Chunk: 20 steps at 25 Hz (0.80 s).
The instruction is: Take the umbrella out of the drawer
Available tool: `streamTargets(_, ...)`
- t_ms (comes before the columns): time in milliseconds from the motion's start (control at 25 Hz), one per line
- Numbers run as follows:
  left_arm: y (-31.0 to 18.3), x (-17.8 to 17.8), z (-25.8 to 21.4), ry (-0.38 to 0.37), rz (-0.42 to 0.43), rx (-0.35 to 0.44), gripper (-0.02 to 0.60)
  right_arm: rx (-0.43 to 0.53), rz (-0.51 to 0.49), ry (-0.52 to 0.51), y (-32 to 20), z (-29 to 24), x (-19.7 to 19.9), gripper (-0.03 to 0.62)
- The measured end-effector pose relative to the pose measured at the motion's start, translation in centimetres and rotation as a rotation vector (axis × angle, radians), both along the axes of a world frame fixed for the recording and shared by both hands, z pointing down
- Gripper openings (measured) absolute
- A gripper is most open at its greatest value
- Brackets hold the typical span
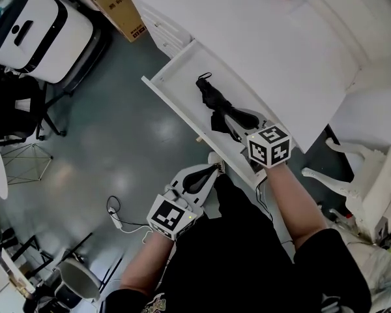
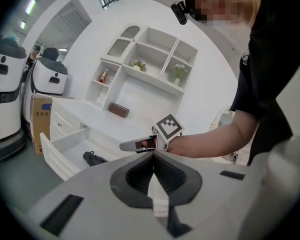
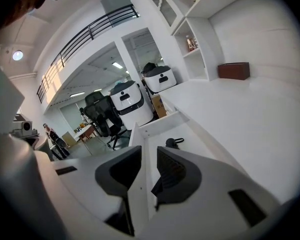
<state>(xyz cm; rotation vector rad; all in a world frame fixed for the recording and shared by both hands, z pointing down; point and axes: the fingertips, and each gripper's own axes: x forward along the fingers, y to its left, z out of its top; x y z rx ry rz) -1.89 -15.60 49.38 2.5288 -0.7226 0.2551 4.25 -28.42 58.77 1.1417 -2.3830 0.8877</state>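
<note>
A folded black umbrella (image 1: pixel 216 104) lies in the open white drawer (image 1: pixel 166 83) under the white desk top (image 1: pixel 260 44). My right gripper (image 1: pixel 245 120) hovers over the umbrella's near end, jaws slightly apart with nothing pressed between the pads. In the right gripper view the umbrella's strap end (image 3: pixel 173 143) shows beyond the gripper (image 3: pixel 149 156), and the drawer's front wall (image 3: pixel 140 149) runs through the gap. My left gripper (image 1: pixel 212 169) hangs outside the drawer front, lower left of it. Its pads (image 2: pixel 153 156) meet with nothing held. The left gripper view also shows the umbrella (image 2: pixel 92 158).
A cardboard box (image 1: pixel 120 8) and a white wheeled machine (image 1: pixel 32 25) stand on the floor at upper left. An office chair (image 1: pixel 19 116) is left of them. A white ornate chair (image 1: pixel 365 181) is at right. A cable (image 1: pixel 117 217) lies on the floor by my legs.
</note>
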Motion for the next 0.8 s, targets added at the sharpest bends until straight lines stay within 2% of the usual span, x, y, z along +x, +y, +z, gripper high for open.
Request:
streamTargets(280, 0.0, 1.0, 1.4, -0.03, 0.024, -0.028, 0.005, -0.081, -0.046, 0.047, -1.0, 4.7, 0.5, 0.138)
streamTargets(640, -0.3, 1.0, 2.7, -0.041, -0.002, -0.066, 0.005, -0.203, -0.116, 0.139, -2.3, 11.1, 0.5, 0.233)
streamTargets(800, -0.6, 0.8, 3.2, -0.046, -0.015, -0.079, 0.005, -0.236, -0.129, 0.177, -2.6, 13.1, 0.7, 0.253)
